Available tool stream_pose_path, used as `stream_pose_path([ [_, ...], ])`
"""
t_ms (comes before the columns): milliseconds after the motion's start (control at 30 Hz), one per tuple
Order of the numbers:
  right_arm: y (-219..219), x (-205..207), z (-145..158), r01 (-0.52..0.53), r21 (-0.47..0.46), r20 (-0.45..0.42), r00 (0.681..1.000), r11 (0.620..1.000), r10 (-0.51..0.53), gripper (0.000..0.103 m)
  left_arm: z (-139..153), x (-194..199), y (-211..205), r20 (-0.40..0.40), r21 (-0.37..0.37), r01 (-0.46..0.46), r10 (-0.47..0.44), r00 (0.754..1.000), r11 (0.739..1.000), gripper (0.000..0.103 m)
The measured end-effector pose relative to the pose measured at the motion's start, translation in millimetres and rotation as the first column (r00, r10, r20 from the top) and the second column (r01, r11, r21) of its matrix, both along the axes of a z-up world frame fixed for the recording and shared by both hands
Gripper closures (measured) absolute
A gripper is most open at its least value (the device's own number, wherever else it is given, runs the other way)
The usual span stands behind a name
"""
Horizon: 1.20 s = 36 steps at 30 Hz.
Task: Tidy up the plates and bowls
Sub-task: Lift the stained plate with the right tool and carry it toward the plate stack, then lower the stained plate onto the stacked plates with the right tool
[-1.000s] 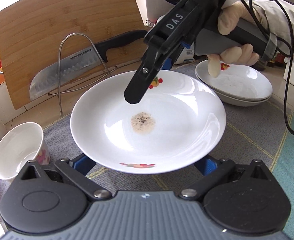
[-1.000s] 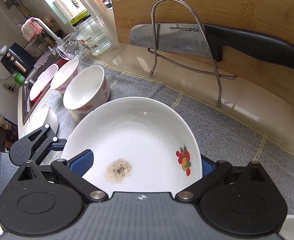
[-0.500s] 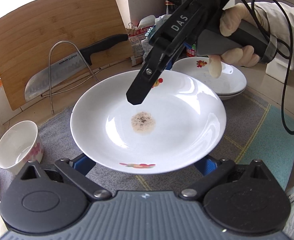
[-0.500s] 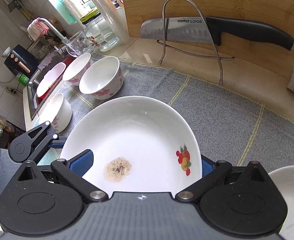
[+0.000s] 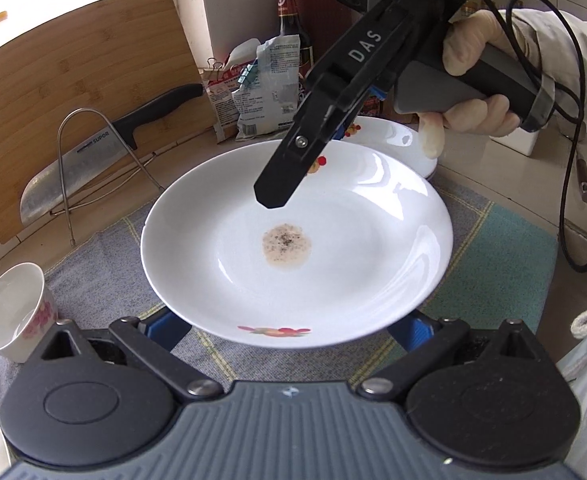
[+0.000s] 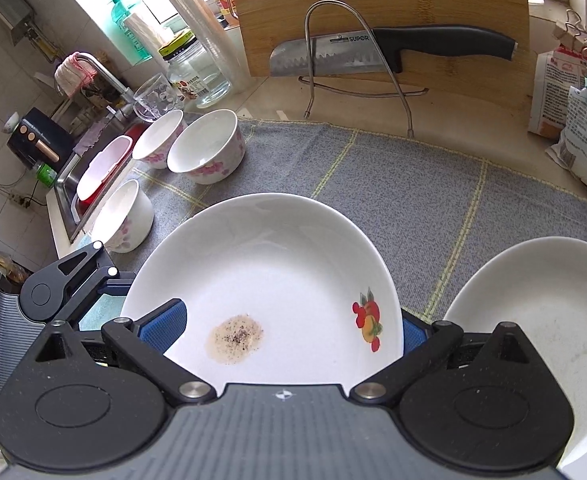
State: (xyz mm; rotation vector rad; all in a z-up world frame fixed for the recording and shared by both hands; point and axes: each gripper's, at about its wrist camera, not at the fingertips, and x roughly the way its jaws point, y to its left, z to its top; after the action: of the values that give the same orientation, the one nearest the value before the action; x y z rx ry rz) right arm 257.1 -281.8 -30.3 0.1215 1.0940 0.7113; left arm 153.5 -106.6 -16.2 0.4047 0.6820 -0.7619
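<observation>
With both my grippers (image 5: 289,322) (image 6: 281,332) clamped on the plate (image 5: 353,248), I keep it level, centre it over the stack (image 6: 541,300), then lower.

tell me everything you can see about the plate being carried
The plate is round, white and glossy, apparently glazed ceramic, shallow with a broad sloping rim. Small red and yellow fruit motifs sit on the rim at opposite edges. A brownish speckled residue patch marks its centre. It is roughly level, raised above the grey checked cloth, gripped at opposite edges by the left hand-held gripper and the right hand-held gripper. Beside it lies another plate.
</observation>
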Motion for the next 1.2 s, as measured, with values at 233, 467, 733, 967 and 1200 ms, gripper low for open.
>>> stream_pose_path([
  [233,-22.0,-17.9,6.5,0.045,0.001,0.016,0.999,0.999,-0.045,0.000,3.6,2.3,-15.3,0.004,-0.003,0.054,-0.054,0.999,0.999,0.001],
  [467,-45.6,-30.7,8.3,0.102,-0.003,0.022,0.995,0.995,-0.102,0.000,3.2,6.0,-35.5,0.001,-0.007,0.114,-0.114,0.994,0.993,0.001],
  [733,-79.0,-39.6,6.9,0.170,-0.016,0.020,0.985,0.985,-0.169,0.000,0.6,11.5,-62.6,-0.006,-0.017,0.177,-0.177,0.984,0.984,0.001],
  [967,-101.1,-40.1,4.1,0.214,-0.027,0.019,0.977,0.976,-0.214,0.000,-2.5,21.2,-83.0,-0.011,-0.024,0.210,-0.211,0.977,0.977,0.001],
  [1200,-122.2,-33.4,-3.7,0.245,-0.030,0.007,0.969,0.969,-0.245,0.000,-6.3,35.9,-99.1,-0.027,-0.027,0.230,-0.231,0.973,0.973,0.001],
])
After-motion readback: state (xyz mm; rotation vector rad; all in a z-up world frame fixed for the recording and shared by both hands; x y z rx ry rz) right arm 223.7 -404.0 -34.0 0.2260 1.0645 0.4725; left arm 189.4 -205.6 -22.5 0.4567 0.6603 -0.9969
